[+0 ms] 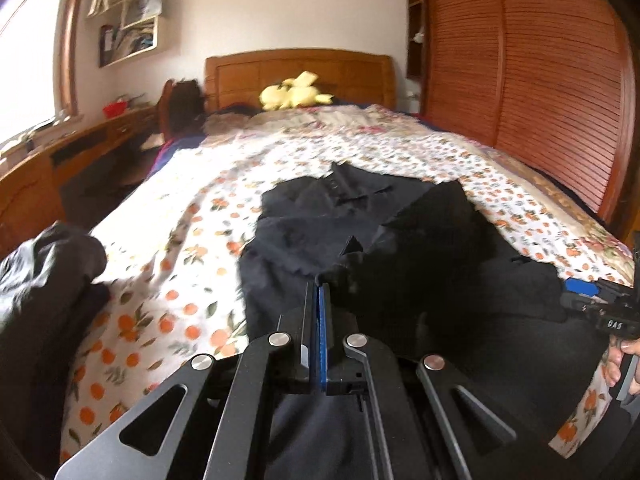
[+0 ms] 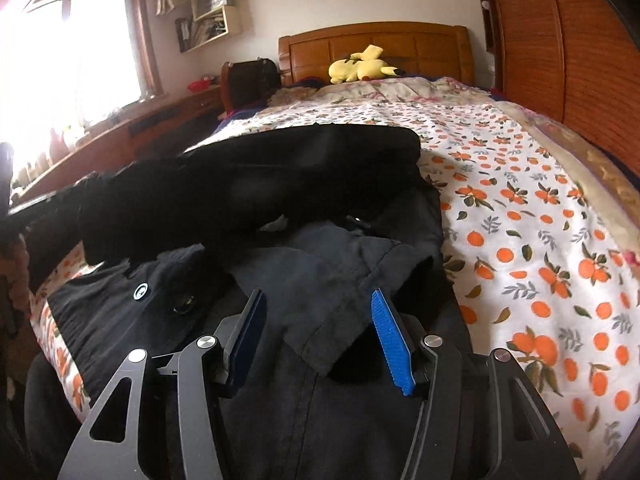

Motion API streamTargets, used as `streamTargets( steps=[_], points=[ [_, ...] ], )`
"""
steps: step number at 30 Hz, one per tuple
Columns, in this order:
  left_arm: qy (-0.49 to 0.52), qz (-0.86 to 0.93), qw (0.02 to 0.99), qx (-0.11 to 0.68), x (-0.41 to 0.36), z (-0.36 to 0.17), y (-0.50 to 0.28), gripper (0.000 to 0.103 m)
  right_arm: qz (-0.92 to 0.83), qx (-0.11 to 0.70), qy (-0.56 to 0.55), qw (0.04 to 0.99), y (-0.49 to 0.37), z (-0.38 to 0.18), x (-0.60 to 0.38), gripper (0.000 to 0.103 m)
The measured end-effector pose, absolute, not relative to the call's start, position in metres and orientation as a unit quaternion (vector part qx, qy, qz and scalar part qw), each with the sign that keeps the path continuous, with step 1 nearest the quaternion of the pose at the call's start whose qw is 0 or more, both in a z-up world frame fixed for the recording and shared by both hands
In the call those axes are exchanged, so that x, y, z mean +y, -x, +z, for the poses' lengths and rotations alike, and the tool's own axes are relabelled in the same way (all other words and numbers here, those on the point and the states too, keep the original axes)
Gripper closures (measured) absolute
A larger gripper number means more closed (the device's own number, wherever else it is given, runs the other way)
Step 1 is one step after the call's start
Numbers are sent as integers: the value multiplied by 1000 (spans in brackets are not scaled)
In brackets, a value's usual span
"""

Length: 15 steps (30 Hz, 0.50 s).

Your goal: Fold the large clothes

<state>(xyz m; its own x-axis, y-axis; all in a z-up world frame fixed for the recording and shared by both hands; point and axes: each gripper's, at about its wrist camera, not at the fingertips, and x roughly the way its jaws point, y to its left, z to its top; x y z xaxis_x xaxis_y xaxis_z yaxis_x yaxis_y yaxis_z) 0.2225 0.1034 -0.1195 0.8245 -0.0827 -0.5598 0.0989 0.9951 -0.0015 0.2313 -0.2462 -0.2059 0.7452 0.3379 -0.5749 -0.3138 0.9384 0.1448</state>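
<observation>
Now, line by line:
Left gripper (image 1: 319, 286): fingers pressed together, pinching an edge of the black garment (image 1: 320, 216) and holding a fold of it up.
Right gripper (image 2: 318, 300): fingers spread wide apart, gripping nothing, hovering just above the dark cloth.
Black garment: spread across the near end of the bed, partly doubled over itself; a collar with buttons shows in the left wrist view.
Bedspread (image 2: 540, 248): white, printed with oranges.
Yellow plush toy (image 2: 362, 65): lies by the wooden headboard (image 2: 420, 40).

Right gripper (image 2: 318, 326), jaws apart, hovers over dark clothing (image 2: 304, 248), possibly trousers, on the orange-print bedspread (image 2: 532, 240).
</observation>
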Motion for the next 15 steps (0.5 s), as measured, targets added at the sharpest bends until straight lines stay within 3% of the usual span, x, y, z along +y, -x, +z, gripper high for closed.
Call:
streamTargets(
  steps=[15],
  points=[
    [-24, -12, 944, 329, 121, -149, -210, 99, 160, 294, 39, 942, -230, -218, -226, 50]
  ],
)
